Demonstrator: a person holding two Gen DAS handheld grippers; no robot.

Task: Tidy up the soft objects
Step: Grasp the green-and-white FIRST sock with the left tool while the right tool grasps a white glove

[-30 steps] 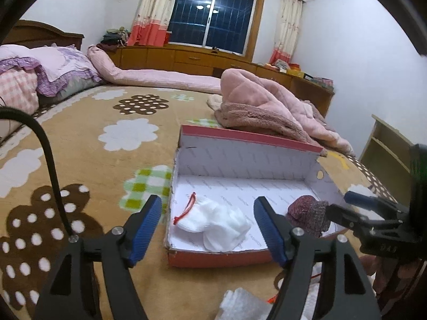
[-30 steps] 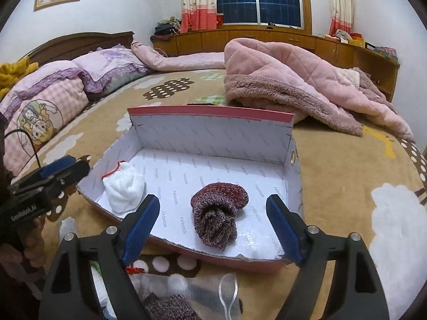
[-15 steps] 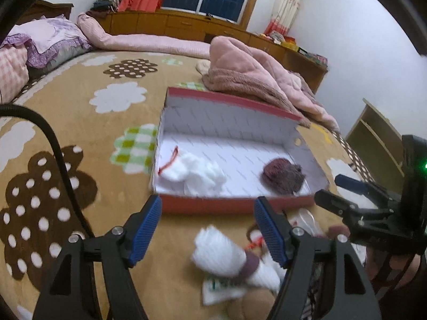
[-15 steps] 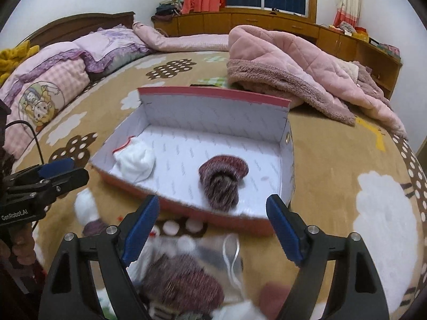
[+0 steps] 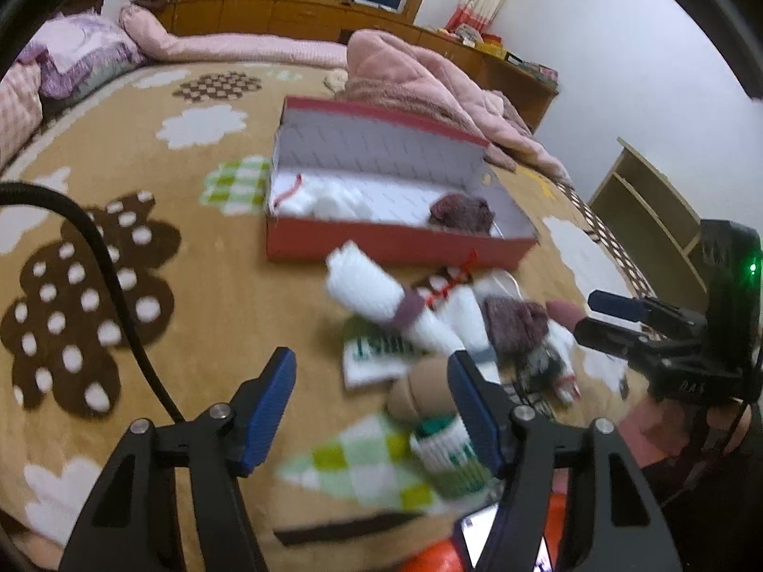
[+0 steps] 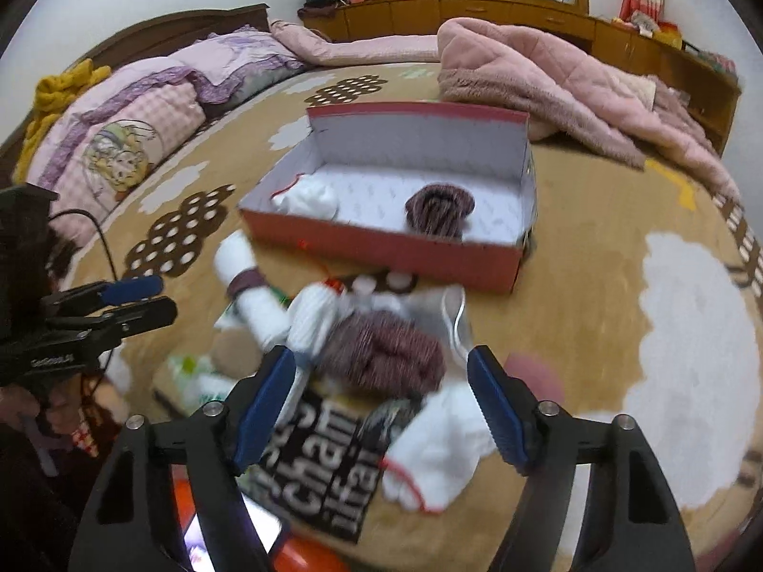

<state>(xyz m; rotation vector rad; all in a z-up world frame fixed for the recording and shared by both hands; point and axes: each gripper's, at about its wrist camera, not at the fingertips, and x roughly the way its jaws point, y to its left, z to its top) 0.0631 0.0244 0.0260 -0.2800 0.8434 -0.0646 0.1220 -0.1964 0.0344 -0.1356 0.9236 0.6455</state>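
Through the left wrist camera I see my left gripper (image 5: 369,410) spread wide with nothing between its blue pads, hovering over the tan flower-patterned bedspread (image 5: 143,200). Ahead sits the red shoebox (image 5: 381,248), open at the top, with a white sock bundle (image 5: 324,198) at its left end and a rolled maroon sock (image 5: 460,212) at its right end. In front of the box lies a blurred heap of loose socks: a white rolled sock with a purple band (image 5: 376,295), another maroon sock (image 5: 515,324), a tan piece (image 5: 419,388) and a green-and-white one (image 5: 443,453) beside my right pad. The right gripper (image 5: 620,319) shows at the right edge; from here I cannot tell its state.

Through the right wrist camera my right gripper (image 6: 381,403) is released, its pads wide apart above a maroon knitted sock (image 6: 386,355) that they do not touch. A white sock with red trim (image 6: 438,453) lies on a black printed package (image 6: 329,453). The shoebox (image 6: 391,248) sits beyond, holding the white bundle (image 6: 310,200) and the rolled maroon sock (image 6: 438,207). A pink quilted blanket (image 6: 548,81) is heaped behind it.
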